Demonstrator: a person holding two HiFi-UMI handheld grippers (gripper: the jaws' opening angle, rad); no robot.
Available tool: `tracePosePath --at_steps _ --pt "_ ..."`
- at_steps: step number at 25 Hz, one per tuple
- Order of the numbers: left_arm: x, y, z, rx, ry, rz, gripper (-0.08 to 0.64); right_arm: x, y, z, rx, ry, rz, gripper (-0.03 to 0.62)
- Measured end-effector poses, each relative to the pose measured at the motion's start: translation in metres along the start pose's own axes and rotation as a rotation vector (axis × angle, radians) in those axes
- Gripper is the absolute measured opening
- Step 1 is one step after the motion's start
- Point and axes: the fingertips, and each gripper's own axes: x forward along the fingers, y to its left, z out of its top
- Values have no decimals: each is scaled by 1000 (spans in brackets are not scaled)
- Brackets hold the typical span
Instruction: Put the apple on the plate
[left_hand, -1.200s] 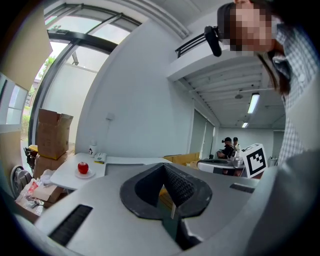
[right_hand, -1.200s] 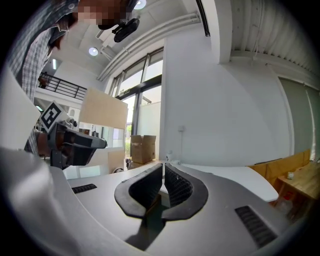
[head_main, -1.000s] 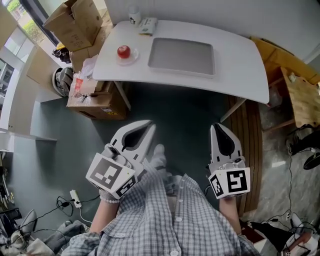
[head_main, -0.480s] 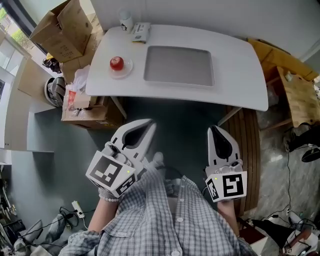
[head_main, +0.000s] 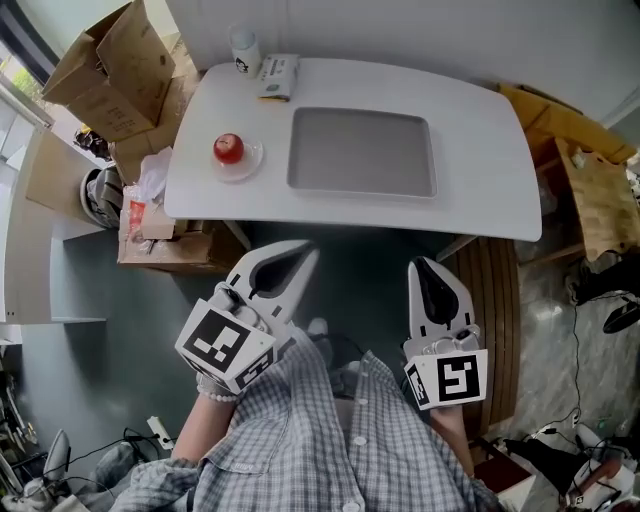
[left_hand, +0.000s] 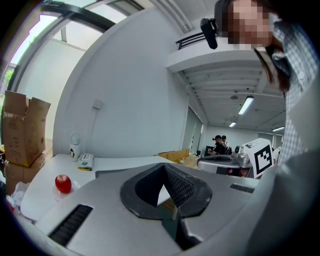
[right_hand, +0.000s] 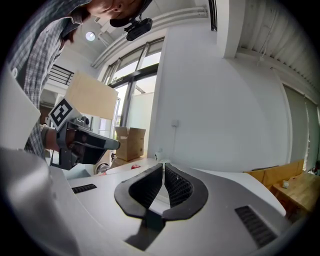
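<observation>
apple (head_main: 228, 148) 1, on plate (head_main: 251, 161) 1 | left gripper (head_main: 304, 251), right gripper (head_main: 418, 264) closed

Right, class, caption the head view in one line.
Apple on plate beside tray; left claw and right claw shut, short of table.

Everything is lit brightly and evenly by daylight from windows (right_hand: 131, 95) on the left. Soft shadow is cast beneath the worktop (head_main: 480, 140). Both gripper views are bent strongly and darkened at the corners.
</observation>
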Motion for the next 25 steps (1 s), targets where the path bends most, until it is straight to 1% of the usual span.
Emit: tracePosePath --at_steps 4,8,13,16,19,25 --pt "14 15 -4 -13 6 -34 8 11 -5 -4 -3 11 -35 28" --pt "29 18 -7 -17 16 -74 8 11 -14 -9 -2 42 -78 28" --pt "38 26 -10 -40 19 -87 8 14 -22 -14 -3 72 -101 28" --pt "42 33 -11 -38 22 -76 8 22 -25 -14 -11 84 -88 28" --pt "47 47 -12 -18 36 -45 9 37 -28 -11 -29 83 -57 28" --pt "66 67 -2 -32 27 19 9 78 -44 -8 -23 65 22 28"
